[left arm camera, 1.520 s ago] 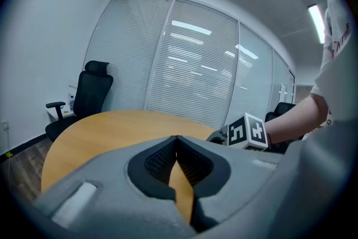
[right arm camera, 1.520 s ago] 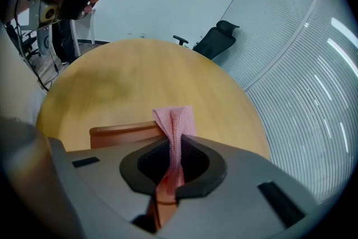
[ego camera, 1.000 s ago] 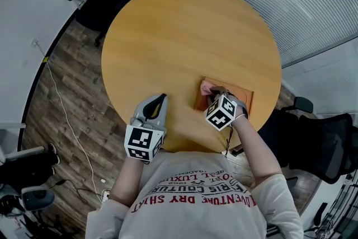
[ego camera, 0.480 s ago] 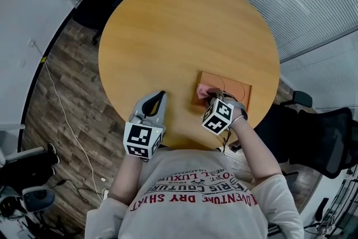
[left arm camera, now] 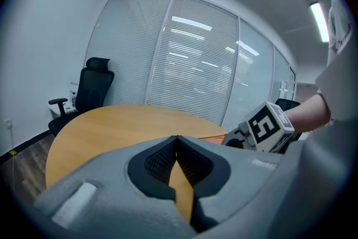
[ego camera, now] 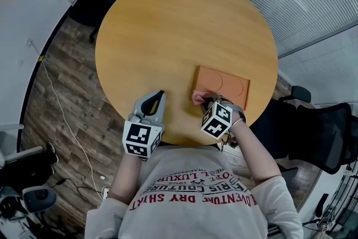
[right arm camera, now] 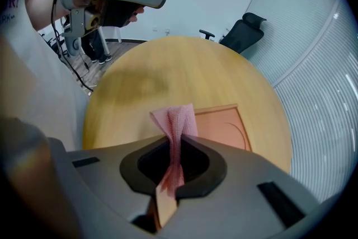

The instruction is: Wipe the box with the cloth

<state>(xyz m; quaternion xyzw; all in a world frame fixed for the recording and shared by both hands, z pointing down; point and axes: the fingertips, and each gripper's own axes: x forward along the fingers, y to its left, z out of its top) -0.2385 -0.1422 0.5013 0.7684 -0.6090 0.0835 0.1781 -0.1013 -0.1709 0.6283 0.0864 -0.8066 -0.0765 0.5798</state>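
Left-hand tool first: the left gripper (ego camera: pixel 159 95) sits at the table's (ego camera: pixel 162 25) six o'clock edge, jaws pressed together on nothing, well apart from the work. Moving right, the right gripper (ego camera: pixel 208 101) is clamped on the cloth (ego camera: pixel 198 97), pink and bunched into a narrow fold that pokes out past the tips. That fold meets the box (ego camera: pixel 224 82), flat and orange, at its seven o'clock corner; the box itself lies toward four o'clock on the table. To wipe well from here, I'd say keep the squeeze firm, tilt the tips down so fabric rather than jaw touches the lid, and sweep toward one o'clock in overlapping passes. The box looks light, so it may slide; the idle gripper could brace it.
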